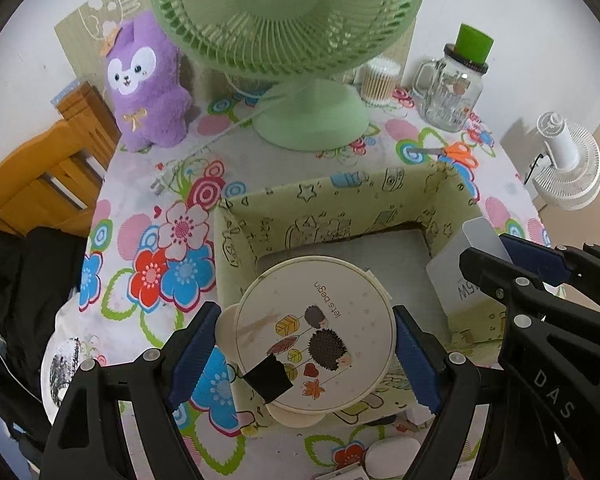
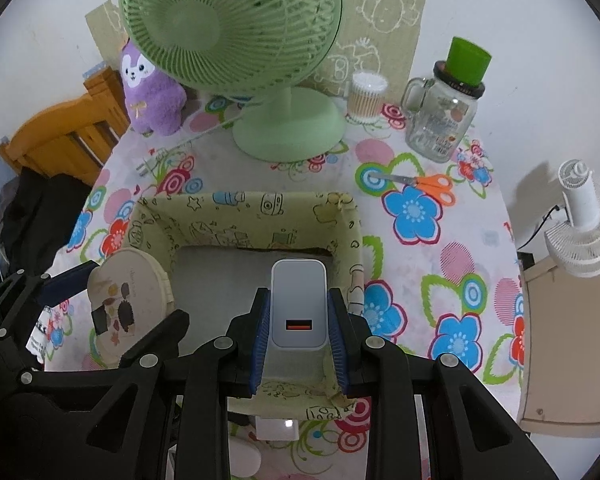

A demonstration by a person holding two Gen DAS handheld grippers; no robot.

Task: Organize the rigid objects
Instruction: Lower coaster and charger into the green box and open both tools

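Observation:
My left gripper (image 1: pixel 306 356) is shut on a round cream container with a hedgehog lid (image 1: pixel 314 338) and holds it over the near left wall of the green patterned box (image 1: pixel 340 196). My right gripper (image 2: pixel 298 320) is shut on a white USB charger (image 2: pixel 299 304) and holds it above the box's grey floor (image 2: pixel 224 280). The right gripper and charger (image 1: pixel 460 268) also show at the right of the left wrist view. The left gripper with the container (image 2: pixel 128 300) shows at the left of the right wrist view.
A green desk fan (image 2: pixel 260 60), purple plush toy (image 2: pixel 152 96), cotton swab jar (image 2: pixel 366 96), glass mug jar with green lid (image 2: pixel 444 108) and orange scissors (image 2: pixel 424 184) stand behind the box. White items (image 2: pixel 276 428) lie near the front edge. A wooden chair (image 1: pixel 48 172) stands left.

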